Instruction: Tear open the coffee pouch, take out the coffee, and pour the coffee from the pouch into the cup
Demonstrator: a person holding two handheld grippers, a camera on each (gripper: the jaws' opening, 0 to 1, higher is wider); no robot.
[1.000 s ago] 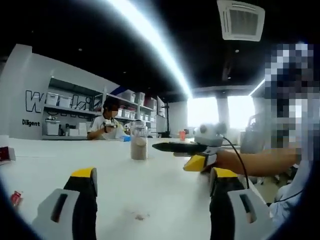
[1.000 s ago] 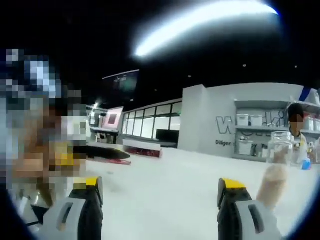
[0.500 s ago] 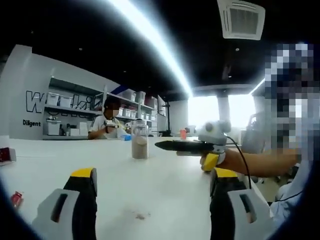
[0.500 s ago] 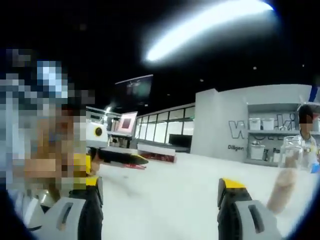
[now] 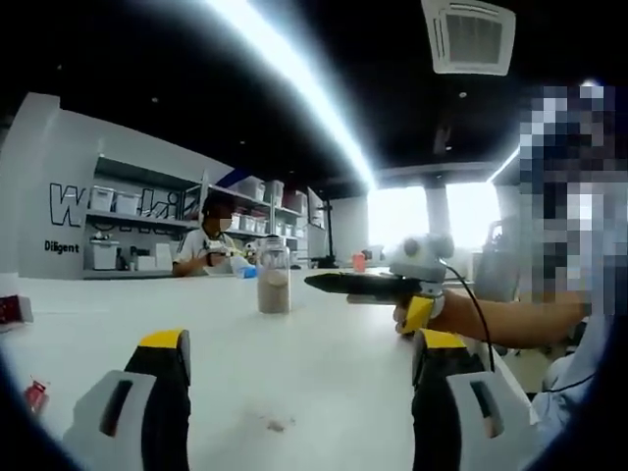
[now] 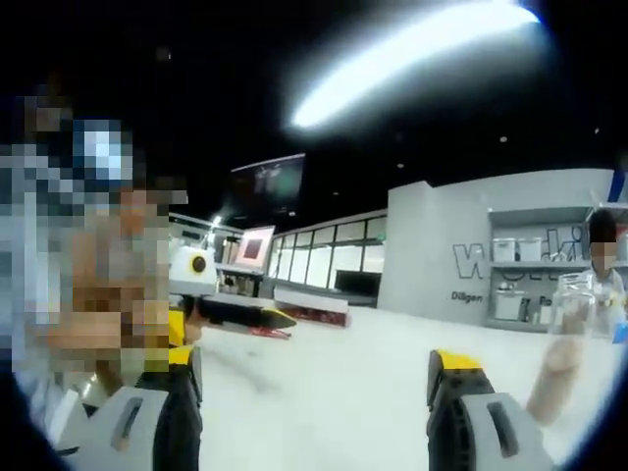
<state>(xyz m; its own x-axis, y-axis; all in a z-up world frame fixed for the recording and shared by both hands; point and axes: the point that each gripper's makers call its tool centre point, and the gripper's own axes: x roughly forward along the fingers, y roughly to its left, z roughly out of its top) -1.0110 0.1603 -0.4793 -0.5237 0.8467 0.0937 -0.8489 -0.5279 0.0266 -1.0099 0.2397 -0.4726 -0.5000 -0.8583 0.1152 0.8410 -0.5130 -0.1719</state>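
Both hovering empty over white table (image 5: 294, 373): left gripper (image 5: 299, 368) jaws apart, right gripper (image 6: 314, 388) likewise. Clear glass jar holding tan powder (image 5: 273, 287) standing ahead. Locating pouch first; small red packet (image 5: 34, 394) possibly it.

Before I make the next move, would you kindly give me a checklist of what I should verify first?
1. Left tongs open and empty: ok.
2. Right tongs open and empty: ok.
3. Cup upright on the table: ok.
4. Pouch gripped: not ok. A small red packet lies near the table edge; cannot tell whether it is coffee.
5. Table clean: not ok, brownish specks lie ahead of the left tongs.
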